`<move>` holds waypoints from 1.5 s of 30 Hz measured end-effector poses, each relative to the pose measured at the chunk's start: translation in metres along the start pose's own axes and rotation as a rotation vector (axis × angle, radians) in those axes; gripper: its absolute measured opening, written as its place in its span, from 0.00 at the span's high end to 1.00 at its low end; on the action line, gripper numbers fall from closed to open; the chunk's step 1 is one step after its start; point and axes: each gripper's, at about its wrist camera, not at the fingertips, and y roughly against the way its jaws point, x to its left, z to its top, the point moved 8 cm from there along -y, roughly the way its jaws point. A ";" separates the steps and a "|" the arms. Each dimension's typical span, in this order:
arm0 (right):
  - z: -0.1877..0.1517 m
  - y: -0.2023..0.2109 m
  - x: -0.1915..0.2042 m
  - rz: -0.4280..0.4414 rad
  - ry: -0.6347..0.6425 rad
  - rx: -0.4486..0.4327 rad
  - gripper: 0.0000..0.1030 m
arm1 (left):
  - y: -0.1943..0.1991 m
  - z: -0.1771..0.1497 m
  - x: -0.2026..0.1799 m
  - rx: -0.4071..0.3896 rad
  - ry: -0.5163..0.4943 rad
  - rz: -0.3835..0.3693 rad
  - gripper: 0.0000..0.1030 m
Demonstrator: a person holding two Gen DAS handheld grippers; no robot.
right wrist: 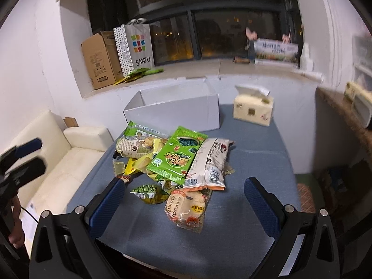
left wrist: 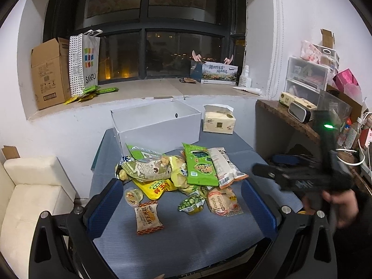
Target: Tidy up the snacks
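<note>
The snacks lie in a loose pile (left wrist: 176,176) in the middle of the blue-grey table (left wrist: 190,237), packets resting over each other. On top is a green packet (right wrist: 174,158), tilted, and just to the right of it a long white packet (right wrist: 209,162) that touches it. On the near side of the pile some small pieces lie more apart: an orange-and-white wrapped piece (left wrist: 148,218), a little green pea cup (right wrist: 148,191) and a round cracker pack (right wrist: 188,207). Behind the pile, on the far side, stands a white box (left wrist: 158,123), open at the top, and nothing shows inside it. To the right of the box is a tissue pack (right wrist: 253,109).

The left gripper (left wrist: 183,207) hovers over the near side of the pile with its jaws wide and nothing between them. The right gripper (right wrist: 186,207) is also spread wide and holds nothing; the cracker pack lies between its fingers, below them.

I judge that the sorting is only at the start, since no snack is in the box. The next move probably calls for lowering 1 gripper on a separate piece at the near edge, closing on it alone, then carrying it over the pile to the box.
</note>
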 end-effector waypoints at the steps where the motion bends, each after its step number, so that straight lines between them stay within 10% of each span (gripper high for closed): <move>1: 0.001 -0.010 -0.006 0.017 -0.019 0.020 0.00 | -0.001 0.000 0.000 0.002 0.003 -0.002 0.00; 16: 0.008 -0.158 -0.065 0.125 -0.239 0.261 0.02 | -0.030 -0.003 0.003 0.038 -0.009 0.020 0.00; 19: -0.003 -0.173 -0.062 0.131 -0.224 0.321 0.35 | -0.037 -0.001 0.000 0.021 -0.030 0.034 0.00; 24: 0.000 -0.151 -0.064 0.133 -0.199 0.280 0.58 | -0.057 0.001 -0.013 0.044 -0.051 0.000 0.00; 35: 0.002 -0.085 -0.085 0.147 -0.199 0.153 0.62 | -0.147 -0.007 -0.073 0.227 -0.108 -0.036 0.00; 45: -0.022 -0.002 -0.146 0.066 -0.324 0.012 0.62 | -0.248 -0.018 -0.090 0.374 -0.110 0.169 0.00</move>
